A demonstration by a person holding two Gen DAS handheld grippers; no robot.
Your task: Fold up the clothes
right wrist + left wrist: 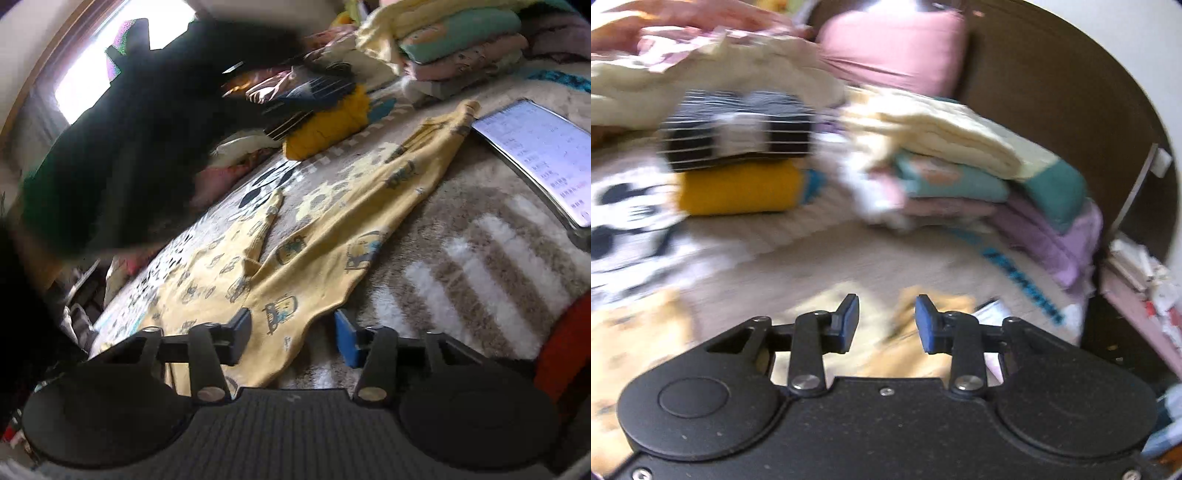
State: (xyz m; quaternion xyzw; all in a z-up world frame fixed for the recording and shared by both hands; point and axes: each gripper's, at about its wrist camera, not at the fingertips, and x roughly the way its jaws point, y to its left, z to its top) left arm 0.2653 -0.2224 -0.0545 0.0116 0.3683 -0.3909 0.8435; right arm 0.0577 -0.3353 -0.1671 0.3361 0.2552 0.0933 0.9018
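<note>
Yellow, thin printed cotton is what the task turns on: a small pale-yellow garment with little cartoon car prints [295, 254] lies spread flat on the plush grey-and-white striped blanket [480, 273], filling the lower middle of the right wrist view. It looks light, limp and quick to wrinkle, so it should lift with almost no effort but sag and crease wherever it is unsupported. It is not fragile, and the fleecy blanket beneath will likely drag on it rather than let it slide.

Its long axis runs diagonally, from the wavy hem at the lower centre of the frame up to a narrow end at the upper right, just beside a tablet with a lit white screen [535, 155]. A second, shorter limb of fabric points toward the upper middle.

The right gripper [293, 334] has its jaws partly apart, straddling the near hem without pinching it; the hem corners look like the sensible places to grip. The left gripper [886, 321], seen in a blurred view, is also partly apart with nothing between its blue pads, hovering over yellow cloth.

Folded stacks sit beyond: a mustard-yellow folded piece [328, 122] at upper centre and a pile of pastel folded clothes [461, 44] at upper right.
</note>
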